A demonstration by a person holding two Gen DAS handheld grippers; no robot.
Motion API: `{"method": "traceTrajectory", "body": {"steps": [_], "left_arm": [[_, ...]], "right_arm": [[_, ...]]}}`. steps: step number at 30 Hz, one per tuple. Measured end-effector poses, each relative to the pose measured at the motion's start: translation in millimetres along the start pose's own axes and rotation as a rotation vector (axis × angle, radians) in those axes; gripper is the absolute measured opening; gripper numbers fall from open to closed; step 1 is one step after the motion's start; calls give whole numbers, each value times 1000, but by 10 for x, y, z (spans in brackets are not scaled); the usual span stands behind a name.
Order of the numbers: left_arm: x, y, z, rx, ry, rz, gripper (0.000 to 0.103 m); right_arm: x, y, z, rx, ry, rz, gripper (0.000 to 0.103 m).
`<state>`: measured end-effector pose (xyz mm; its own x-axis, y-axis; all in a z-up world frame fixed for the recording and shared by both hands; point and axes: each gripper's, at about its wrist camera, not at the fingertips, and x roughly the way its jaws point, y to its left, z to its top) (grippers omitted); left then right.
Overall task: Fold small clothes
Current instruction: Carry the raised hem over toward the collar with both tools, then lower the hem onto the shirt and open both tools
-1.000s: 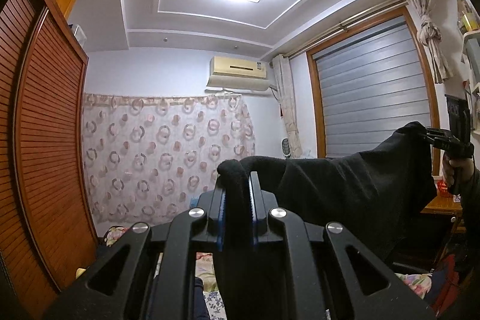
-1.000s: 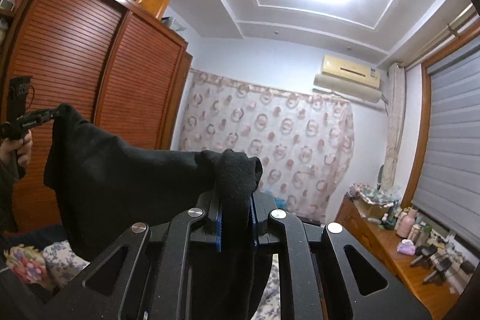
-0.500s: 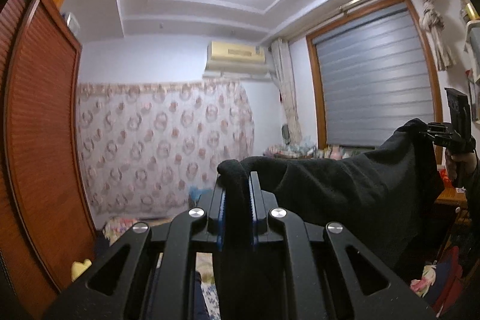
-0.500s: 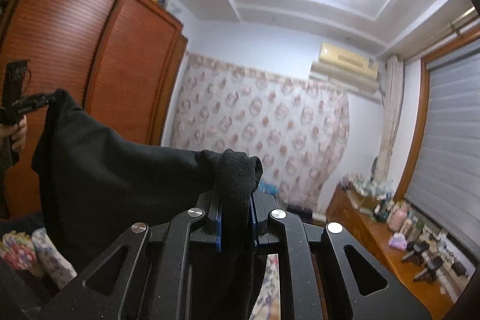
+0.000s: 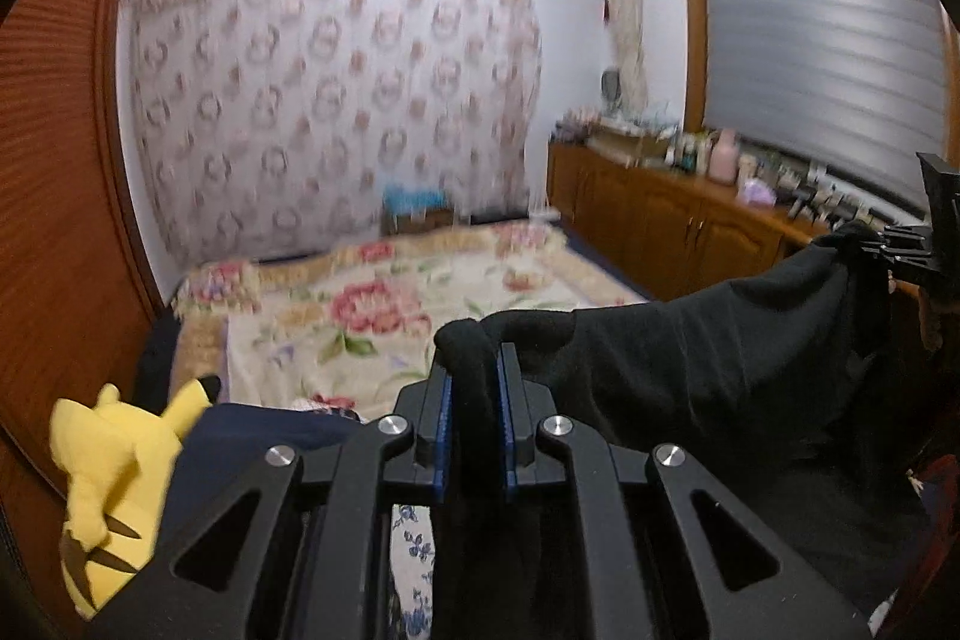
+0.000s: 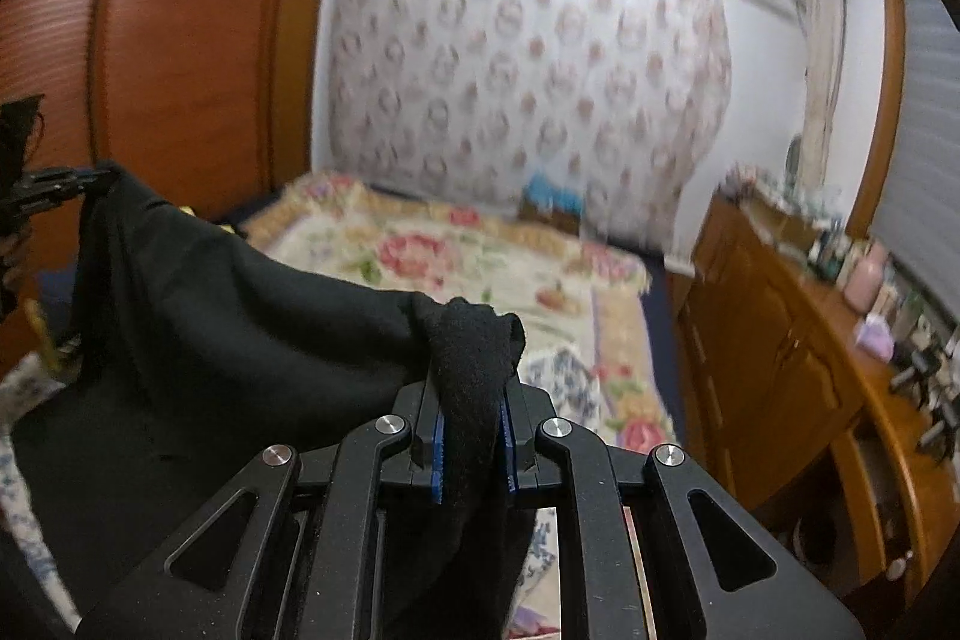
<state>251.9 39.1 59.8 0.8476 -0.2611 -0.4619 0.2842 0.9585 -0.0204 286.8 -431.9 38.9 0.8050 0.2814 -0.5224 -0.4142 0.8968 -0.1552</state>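
Note:
A black garment (image 5: 720, 364) hangs stretched in the air between my two grippers, above the bed. My left gripper (image 5: 471, 370) is shut on one bunched corner of it. My right gripper (image 6: 471, 388) is shut on the other corner; the cloth (image 6: 228, 328) sags away to the left there. In the left wrist view the right gripper (image 5: 882, 244) shows at the far right, pinching the cloth. In the right wrist view the left gripper (image 6: 66, 181) shows at the far left, also pinching it.
A bed with a floral blanket (image 5: 390, 304) lies ahead and below. A yellow plush toy (image 5: 114, 466) sits at the left near the wooden wardrobe (image 6: 180, 40). A wooden dresser (image 6: 798, 358) with bottles runs along the right wall.
Both cameras have tilted down from the ceiling toward the bed. The garment stays stretched between the two shut grippers.

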Motion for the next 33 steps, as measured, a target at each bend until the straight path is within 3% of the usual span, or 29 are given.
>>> {"method": "traceTrajectory", "body": {"steps": [6,14,18,19,21,23,24,33], "left_arm": [[647,-59,6,-14,109,9,11],[1180,-131,-101,-7,243,15,14],[1236,-134,-146,-4,290,14,25],[1186,-159,-162,2,285,10,36],[1121,-197,-208,-3,286,-3,43],[1033,-252,-293,-16,297,-26,52],[986,-283,-349,-23,299,-31,55],[858,-443,-834,-58,372,-15,56]], "right_arm": [[815,-286,-133,43,125,27,11],[1494,-452,-356,92,242,48,12],[1716,-467,-495,116,286,45,20],[1749,-473,-511,120,291,35,24],[1760,-478,-516,131,294,20,33],[1695,-480,-540,149,285,14,51],[1658,-476,-548,157,277,11,55],[1063,-323,-832,240,275,16,57]]}}
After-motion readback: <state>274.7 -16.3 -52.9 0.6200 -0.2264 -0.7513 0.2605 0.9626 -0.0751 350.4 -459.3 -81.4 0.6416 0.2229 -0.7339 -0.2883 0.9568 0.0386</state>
